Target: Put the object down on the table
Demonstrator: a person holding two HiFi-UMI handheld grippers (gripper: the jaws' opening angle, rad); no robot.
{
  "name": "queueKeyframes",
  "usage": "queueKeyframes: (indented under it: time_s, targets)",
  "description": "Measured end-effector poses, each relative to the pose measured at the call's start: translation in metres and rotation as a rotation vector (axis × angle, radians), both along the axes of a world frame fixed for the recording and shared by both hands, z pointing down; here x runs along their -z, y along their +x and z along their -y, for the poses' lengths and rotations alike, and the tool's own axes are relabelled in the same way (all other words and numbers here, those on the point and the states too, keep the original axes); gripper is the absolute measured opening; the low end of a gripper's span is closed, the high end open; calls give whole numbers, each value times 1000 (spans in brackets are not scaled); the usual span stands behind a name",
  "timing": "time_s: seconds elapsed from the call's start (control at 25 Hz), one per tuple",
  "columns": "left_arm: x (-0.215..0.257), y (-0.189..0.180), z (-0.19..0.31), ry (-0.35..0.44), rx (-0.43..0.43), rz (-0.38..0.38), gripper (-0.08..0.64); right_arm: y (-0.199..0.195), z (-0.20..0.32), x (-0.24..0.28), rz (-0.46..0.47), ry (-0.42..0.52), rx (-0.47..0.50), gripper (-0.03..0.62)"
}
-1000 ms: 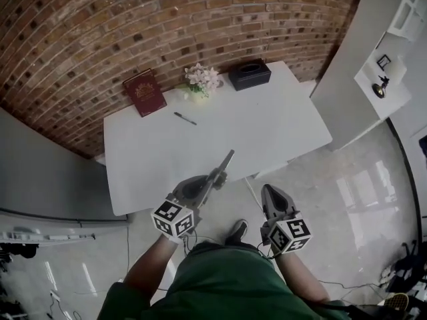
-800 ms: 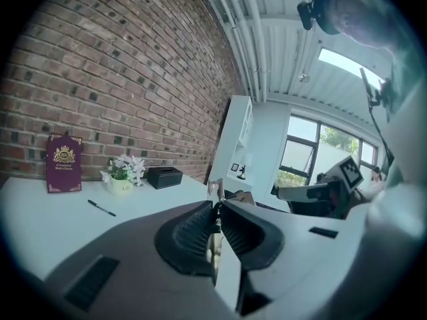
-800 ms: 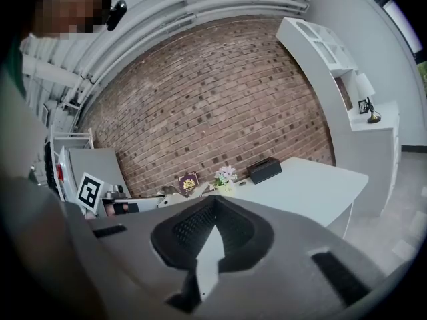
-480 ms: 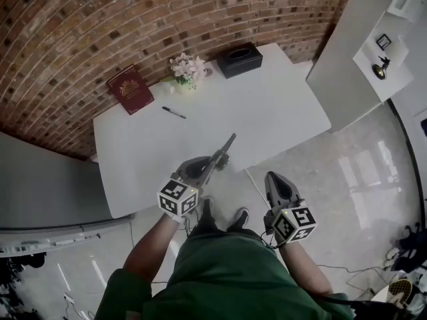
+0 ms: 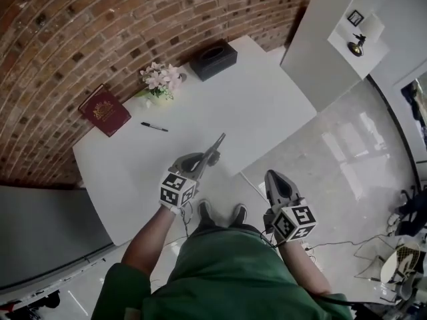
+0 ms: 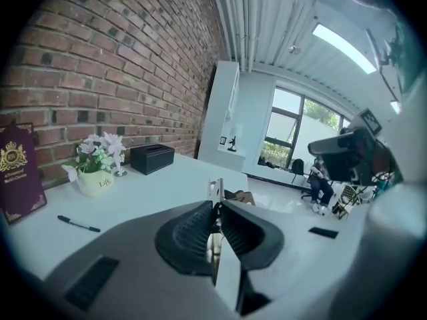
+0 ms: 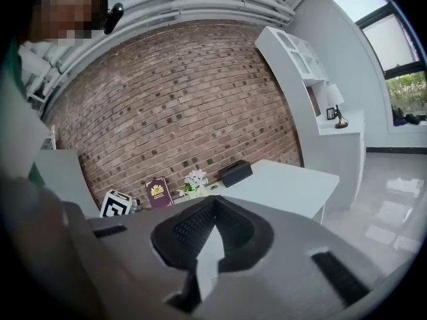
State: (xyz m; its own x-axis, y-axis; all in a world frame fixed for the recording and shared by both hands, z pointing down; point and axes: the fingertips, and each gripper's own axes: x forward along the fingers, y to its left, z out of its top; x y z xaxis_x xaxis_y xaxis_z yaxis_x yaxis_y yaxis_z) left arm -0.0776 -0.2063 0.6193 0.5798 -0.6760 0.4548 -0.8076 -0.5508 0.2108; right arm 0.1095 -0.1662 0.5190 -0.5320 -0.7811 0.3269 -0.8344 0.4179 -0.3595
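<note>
From where I stand, the person's left tool is pinched tight on a slim flat grey strip, gripping it by its near end so that most of its length pokes forward and upward, out past the ribbed pads. The strip hangs in the air over the near edge of the white rectangular table, apparently not touching it. Seen along the jaws, the left tool shows only the strip's thin edge rising between the pads. It looks stiff and light, probably metal or hard plastic, and smooth enough to slide or pivot in a pinch taken at one end. A hold nearer its middle would steady it, and laying it flat calls for tipping the tool down before letting go. The right tool hangs beside the person's leg, over the floor and off the table; in its own view the right tool has its jaws together on nothing. At the table's far side lie a maroon book and a black pen.
</note>
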Motion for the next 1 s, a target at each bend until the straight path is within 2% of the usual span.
queueKeyframes:
  time_s: [0.16, 0.36, 0.44, 1.0]
  targets:
    - [-18, -7, 21, 10, -60, 69, 34, -5, 2, -6, -20, -21, -41, 2]
    - [-51, -13, 41, 84, -162, 278, 35, -8, 1, -11, -41, -37, -83, 2]
    - [-63, -12, 45, 102, -198, 339, 35, -7, 1, -12, -46, -42, -102, 2]
    - [-116, -14, 55, 157, -294, 584, 35, -12, -6, -27, -59, -90, -141, 2]
